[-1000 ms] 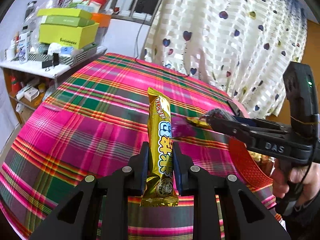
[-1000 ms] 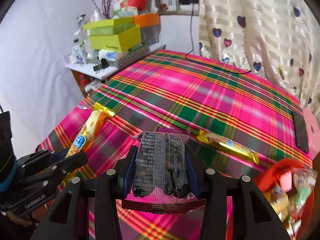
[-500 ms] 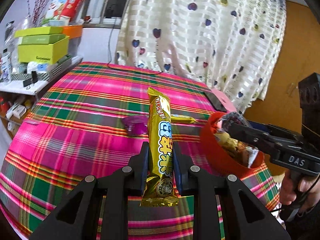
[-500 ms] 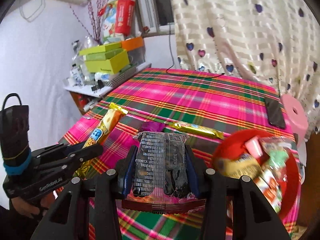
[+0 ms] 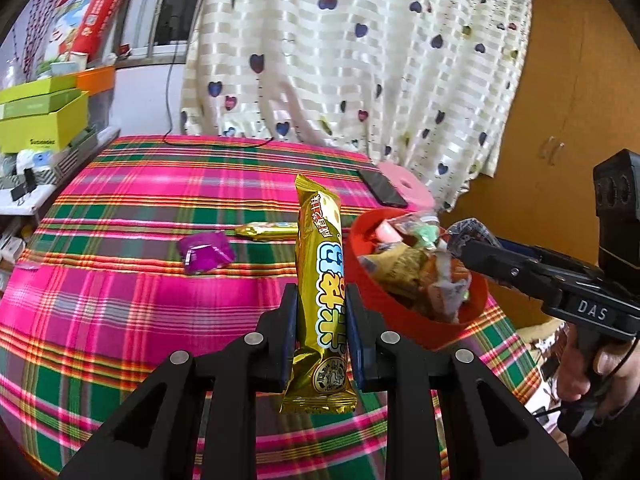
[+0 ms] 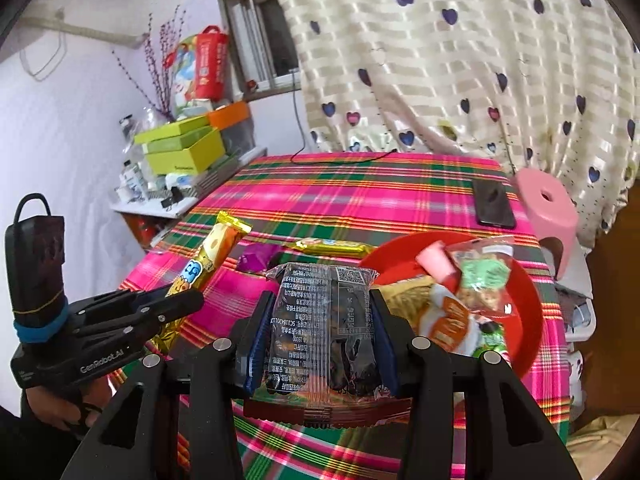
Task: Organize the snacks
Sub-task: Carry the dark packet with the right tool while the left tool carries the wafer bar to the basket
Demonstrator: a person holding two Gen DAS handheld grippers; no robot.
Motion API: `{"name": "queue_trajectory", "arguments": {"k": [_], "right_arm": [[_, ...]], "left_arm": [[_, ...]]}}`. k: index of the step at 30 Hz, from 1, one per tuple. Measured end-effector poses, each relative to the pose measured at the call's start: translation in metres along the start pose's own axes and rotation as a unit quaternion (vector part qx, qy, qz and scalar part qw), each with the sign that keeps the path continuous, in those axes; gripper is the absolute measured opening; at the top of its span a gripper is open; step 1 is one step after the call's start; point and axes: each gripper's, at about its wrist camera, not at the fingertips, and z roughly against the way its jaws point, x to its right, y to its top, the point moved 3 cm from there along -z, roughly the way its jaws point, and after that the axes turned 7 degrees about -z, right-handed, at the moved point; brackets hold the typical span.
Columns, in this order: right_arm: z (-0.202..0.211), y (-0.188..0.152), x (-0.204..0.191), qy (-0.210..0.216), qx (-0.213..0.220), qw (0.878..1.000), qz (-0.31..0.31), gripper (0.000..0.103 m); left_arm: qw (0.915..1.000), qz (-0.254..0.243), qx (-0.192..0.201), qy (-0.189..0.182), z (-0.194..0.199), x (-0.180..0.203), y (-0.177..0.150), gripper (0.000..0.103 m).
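Observation:
My left gripper [image 5: 320, 312] is shut on a long gold snack bar [image 5: 322, 280], held upright just left of the red bowl [image 5: 404, 316] of snacks. My right gripper [image 6: 320, 320] is shut on a dark clear-wrapped snack packet [image 6: 320, 328], held above the table just left of the red bowl [image 6: 528, 316]. In the left wrist view the right gripper [image 5: 472, 248] reaches over the bowl's right rim. On the plaid table lie a purple packet [image 5: 206, 251] and a second gold bar [image 5: 266, 231]. The left gripper [image 6: 188, 304] shows in the right wrist view with its gold bar [image 6: 204, 264].
A black phone [image 6: 493, 204] lies at the table's far right edge beside a pink stool [image 6: 548, 208]. A side shelf with green boxes [image 6: 180, 148] stands to the left. A heart-print curtain [image 5: 360, 60] hangs behind the table. A black cable [image 6: 344, 156] runs along the far edge.
Both grippers have swung right towards the red bowl, each keeping its snack. The bowl now fills more of both views and the right gripper sits over its rim.

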Motion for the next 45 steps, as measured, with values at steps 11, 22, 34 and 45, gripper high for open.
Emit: {"name": "queue_trajectory", "arguments": {"k": [11,22,34,45], "right_arm": [[0.016,-0.001,0.034,-0.015,0.016,0.999,-0.030,0.043],[0.029,-0.003,0.069,-0.037,0.027,0.997,-0.061,0.043],[0.029,-0.005,0.093,-0.052,0.028,0.995,-0.081,0.043],[0.022,-0.002,0.119,-0.065,0.028,0.992,-0.104,0.043]], "left_arm": [[0.9995,-0.024,-0.013,-0.016,-0.013,0.028,0.005,0.023],[0.9983,-0.041,-0.026,-0.032,-0.029,0.049,0.010,0.023],[0.9973,-0.046,-0.036,-0.044,-0.045,0.060,0.016,0.023],[0.9977,-0.032,-0.042,-0.044,-0.062,0.057,0.025,0.023]]}}
